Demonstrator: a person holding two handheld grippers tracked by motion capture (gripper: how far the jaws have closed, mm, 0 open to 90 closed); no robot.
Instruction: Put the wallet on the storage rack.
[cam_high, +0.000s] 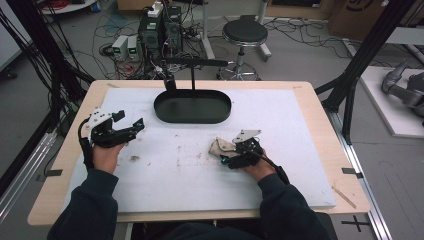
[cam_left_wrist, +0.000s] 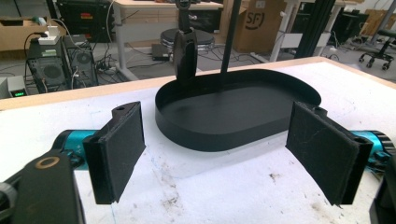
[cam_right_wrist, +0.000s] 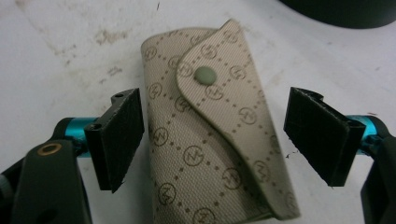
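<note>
The surface (cam_high: 300, 165) was a pale wooden top with a white mat (cam_high: 280, 130) over most of it, the mat smudged with brown marks near its middle. At the far middle of the mat sat a black oval tray (cam_high: 192, 106) with a low wall; a thin black stand (cam_high: 192, 70) rose just behind it, and a dark lens-like piece hung from the stand over the tray's far rim. In the left gripper view the tray (cam_left_wrist: 224, 135) lay straight ahead beyond the jaws. The left hand-held gripper (cam_high: 131, 129) was held over the mat's left part, well apart from the tray, aimed toward it; its 2 jaws stood wide apart with only bare mat between them, seen also in its own view (cam_left_wrist: 215, 154). The right hand-held gripper (cam_high: 226, 156) was on the mat's right-of-middle part, nearer the person, pointing left. Its jaws stood apart on either side of a pouch (cam_high: 221, 147), the left pad just beside the pouch's edge and the right pad clear of it, so neither pressed on it (cam_right_wrist: 212, 142). The pouch (cam_right_wrist: 210, 140) was a beige fabric case with a brown dotted lattice print, lying flat on the mat, its curved flap closed by 1 grey-green snap (cam_right_wrist: 205, 75).
</note>
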